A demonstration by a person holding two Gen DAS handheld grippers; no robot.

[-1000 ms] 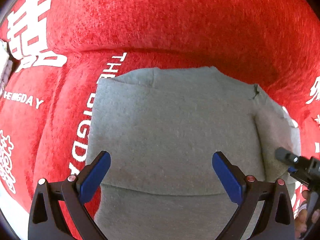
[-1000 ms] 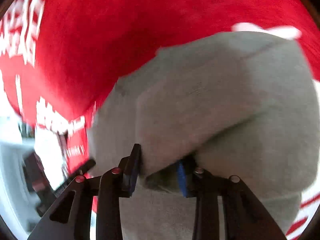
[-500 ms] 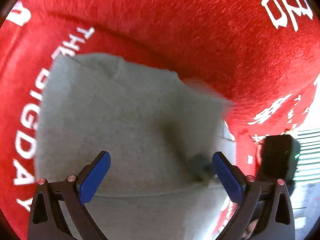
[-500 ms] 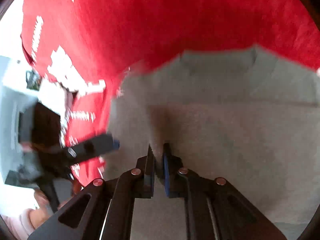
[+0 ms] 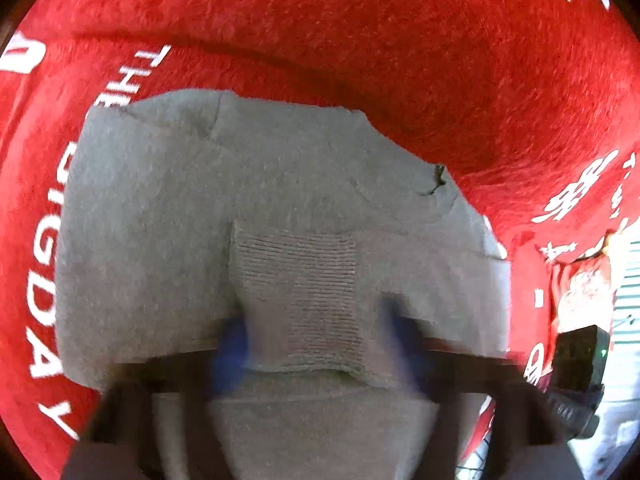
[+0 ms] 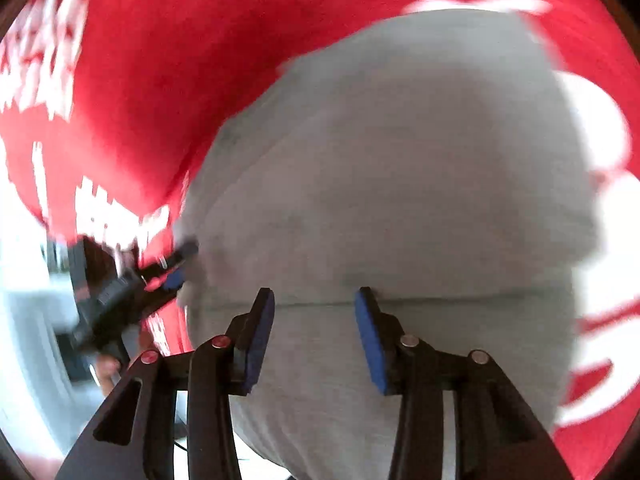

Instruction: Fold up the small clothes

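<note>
A small grey knitted garment [image 5: 160, 216] lies on a red blanket. One sleeve is folded across it, ending in a ribbed cuff [image 5: 296, 280]. My left gripper [image 5: 316, 340] is blurred and its jaws are closing, with the cuff lying flat between the blue pads [image 5: 232, 344], not visibly pinched. In the right wrist view my right gripper [image 6: 316, 320] hovers over the grey garment [image 6: 400, 180]. Its jaws are opening and hold nothing. The left gripper [image 6: 160, 276] shows at the garment's left edge.
The red blanket [image 5: 360, 40] with white lettering covers the whole surface around the garment. A black gripper body [image 5: 576, 360] stands at the right edge of the left wrist view. A hand [image 6: 108, 368] shows low on the left in the right wrist view.
My right gripper was shut on a fold of the sleeve; it has let go, opened and drawn back. The sleeve now lies across the garment, and my left jaws have started closing around its cuff.
</note>
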